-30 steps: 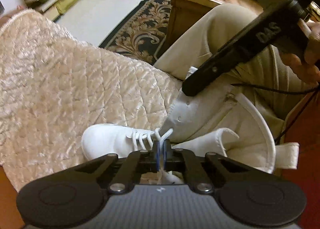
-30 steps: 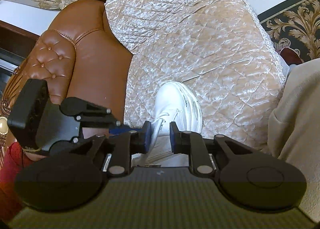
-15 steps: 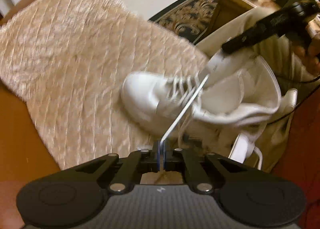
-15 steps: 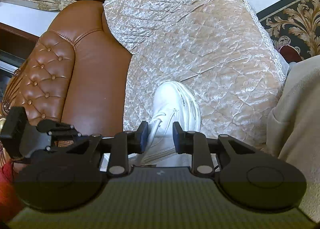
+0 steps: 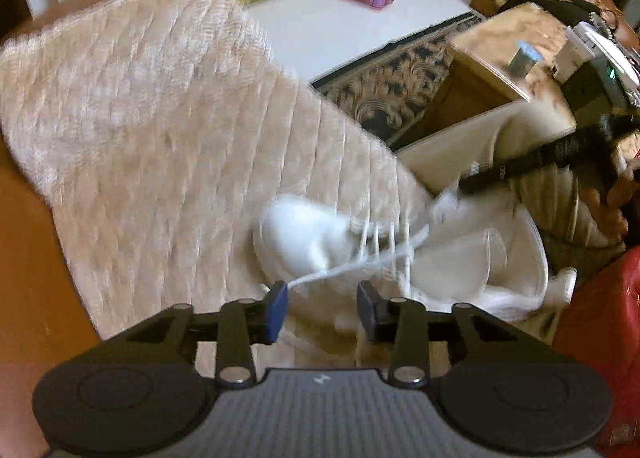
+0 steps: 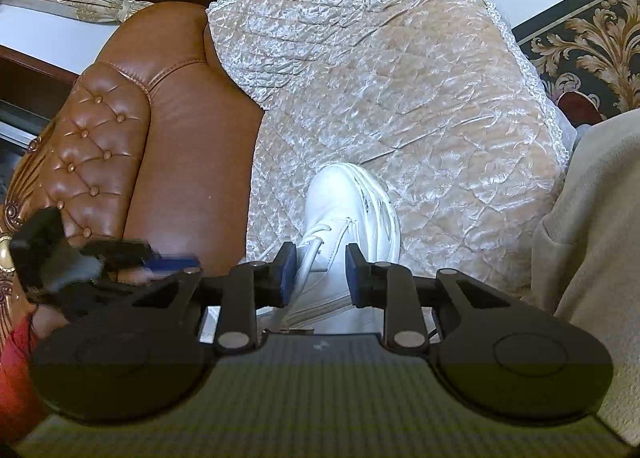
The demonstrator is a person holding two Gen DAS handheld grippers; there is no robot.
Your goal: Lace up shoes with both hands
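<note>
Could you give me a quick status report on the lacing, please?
Left gripper opening, lace free between jaws. Right gripper open around shoe tongue edge. Nothing blocking.

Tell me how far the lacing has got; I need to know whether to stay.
Done: several rows of lace already cross the white shoe on the quilted cover. In hand: the left gripper is opening, the lace end lying by one pad; the right gripper stands open around the shoe's tongue. Left: the upper eyelets and a knot; no bow shows.

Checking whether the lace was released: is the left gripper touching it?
Cannot tell: in the blurred left wrist view the lace ends at one finger of the opening left gripper.
</note>
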